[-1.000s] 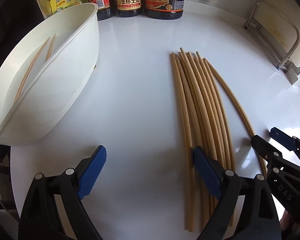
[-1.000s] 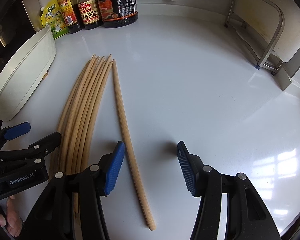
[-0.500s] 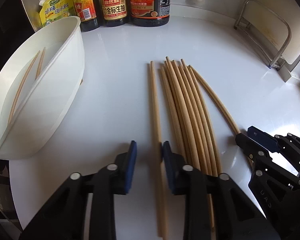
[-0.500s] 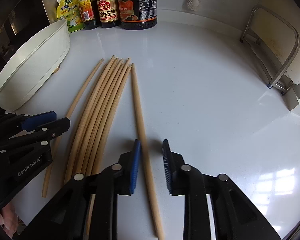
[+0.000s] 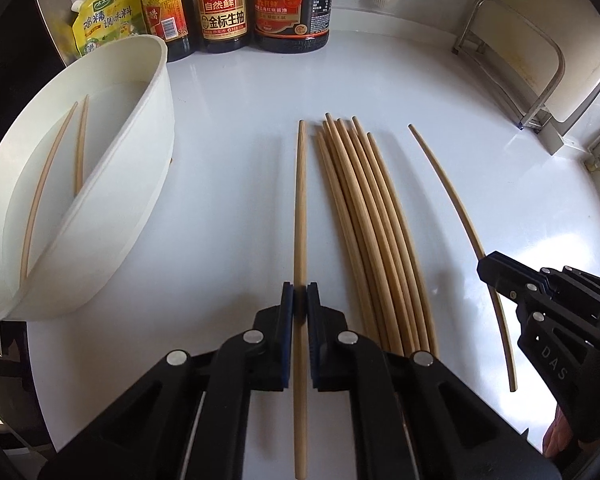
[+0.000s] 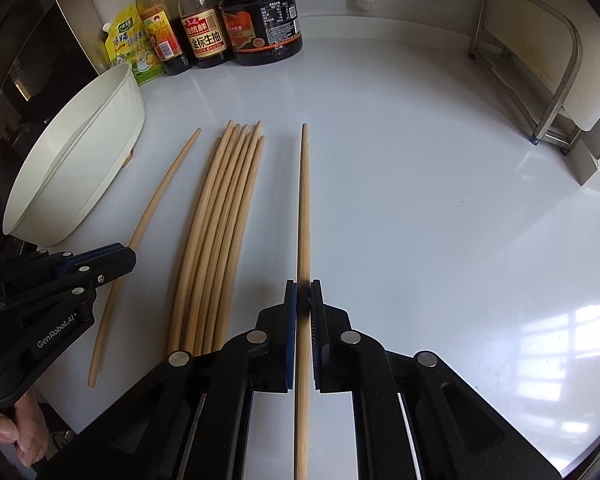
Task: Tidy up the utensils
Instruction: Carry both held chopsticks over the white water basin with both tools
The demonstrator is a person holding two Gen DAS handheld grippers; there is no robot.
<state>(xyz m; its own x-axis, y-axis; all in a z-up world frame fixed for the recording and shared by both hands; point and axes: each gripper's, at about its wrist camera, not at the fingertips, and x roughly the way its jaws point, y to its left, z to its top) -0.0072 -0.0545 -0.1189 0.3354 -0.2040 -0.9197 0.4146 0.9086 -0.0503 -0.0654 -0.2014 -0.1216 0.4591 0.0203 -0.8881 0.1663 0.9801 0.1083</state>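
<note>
Both sets of tongs have just been closing, each with one chopstick between its pads, and two outer chopsticks now lie apart from the bundle they earlier lay against. Left wrist view: the left tongs (image 5: 300,304) pinch the left chopstick (image 5: 300,216), which lies lengthwise on the white bench (image 5: 236,128). Just beside it on the right lies the chopstick bundle (image 5: 364,216), flat on the bench. Further right, the right tongs (image 5: 485,269) sit over the right chopstick (image 5: 452,196). At left stands the white tub (image 5: 140,184), holding two chopsticks (image 5: 80,144) that lean against its inner wall. Behind the tub stand sauce bottles (image 5: 224,12) and a yellow seasoning pouch (image 5: 100,16). Right wrist view: the right tongs (image 6: 303,300) pinch the right chopstick (image 6: 305,200); the bundle (image 6: 224,216) lies to its left, then the left chopstick (image 6: 160,196) under the left tongs (image 6: 130,260). The tub's (image 6: 80,152) contents cannot be seen here. A metal rack (image 6: 556,80) stands at right.
</note>
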